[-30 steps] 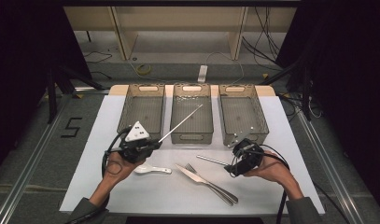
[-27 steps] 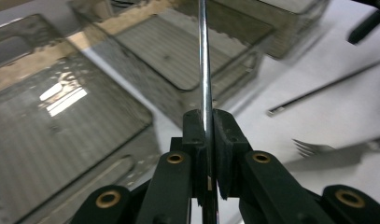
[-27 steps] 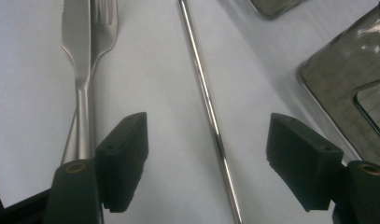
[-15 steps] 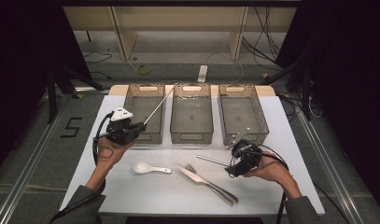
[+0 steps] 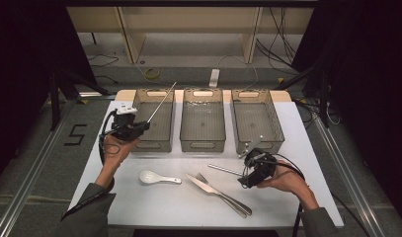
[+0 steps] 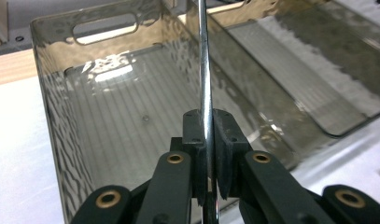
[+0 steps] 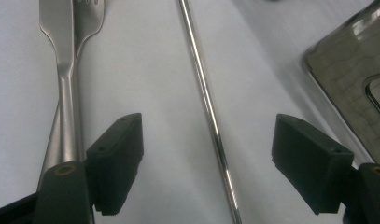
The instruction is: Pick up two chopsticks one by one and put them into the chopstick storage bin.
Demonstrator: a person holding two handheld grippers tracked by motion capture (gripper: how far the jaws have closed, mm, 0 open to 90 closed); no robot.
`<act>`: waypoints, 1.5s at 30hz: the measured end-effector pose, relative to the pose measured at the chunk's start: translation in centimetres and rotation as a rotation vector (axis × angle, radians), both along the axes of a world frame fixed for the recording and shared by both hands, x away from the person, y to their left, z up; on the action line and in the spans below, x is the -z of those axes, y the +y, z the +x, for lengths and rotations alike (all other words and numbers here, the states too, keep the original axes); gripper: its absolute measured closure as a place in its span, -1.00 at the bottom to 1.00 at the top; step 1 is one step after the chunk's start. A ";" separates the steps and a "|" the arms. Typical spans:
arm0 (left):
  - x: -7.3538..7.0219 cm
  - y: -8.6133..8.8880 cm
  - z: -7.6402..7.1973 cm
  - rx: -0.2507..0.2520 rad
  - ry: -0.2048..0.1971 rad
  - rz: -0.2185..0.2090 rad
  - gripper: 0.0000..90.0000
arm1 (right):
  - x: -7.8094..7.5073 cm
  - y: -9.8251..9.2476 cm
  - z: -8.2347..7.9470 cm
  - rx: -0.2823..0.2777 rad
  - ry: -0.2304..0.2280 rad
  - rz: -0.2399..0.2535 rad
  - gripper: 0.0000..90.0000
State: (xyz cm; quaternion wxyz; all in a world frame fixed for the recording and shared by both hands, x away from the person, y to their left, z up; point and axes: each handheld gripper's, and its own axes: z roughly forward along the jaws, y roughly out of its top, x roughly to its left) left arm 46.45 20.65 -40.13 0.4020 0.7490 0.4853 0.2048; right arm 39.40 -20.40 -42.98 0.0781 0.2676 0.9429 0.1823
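My left gripper [image 5: 139, 127] is shut on a thin metal chopstick [image 5: 161, 102], which slants up over the left clear bin [image 5: 150, 144]. In the left gripper view the chopstick [image 6: 205, 70] runs straight up from between the pads of that gripper [image 6: 207, 135], above the bin's ribbed floor [image 6: 122, 121]. My right gripper [image 5: 245, 170] rests low over the table at the right. Its jaws have just been opening. A second chopstick [image 7: 201, 84] lies on the table between them, touching neither pad of the right gripper [image 7: 208, 135].
A fork [image 7: 66, 70] lies just left of the right gripper's jaws, beside a knife [image 5: 216, 193]. A white spoon [image 5: 154, 177] lies at the front left. The middle bin [image 5: 202, 146] and the right bin [image 5: 258, 145] stand along the back of the table.
My left gripper has carried its chopstick from the front of the table back and left, over the left bin. The right hand has stayed in place.
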 end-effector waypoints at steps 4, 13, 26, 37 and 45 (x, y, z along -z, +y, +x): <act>0.5 0.4 0.9 -0.017 0.018 -0.017 0.86 | 0.0 0.0 0.0 -0.002 0.000 0.004 -0.43; 1.3 0.9 2.4 -0.051 0.035 -0.002 0.86 | 0.2 0.2 0.0 -0.010 0.004 -0.010 -0.44; 2.5 1.5 3.4 -0.102 0.062 -0.007 0.85 | 0.4 0.4 0.0 -0.015 0.009 -0.015 -0.43; 1.1 1.7 2.8 -0.096 0.067 -0.118 -0.01 | 0.4 0.4 0.0 -0.020 0.009 -0.013 -0.43; 0.1 0.7 1.3 0.007 0.050 -0.160 -0.44 | 0.5 0.3 0.2 -0.018 0.027 -0.022 -0.36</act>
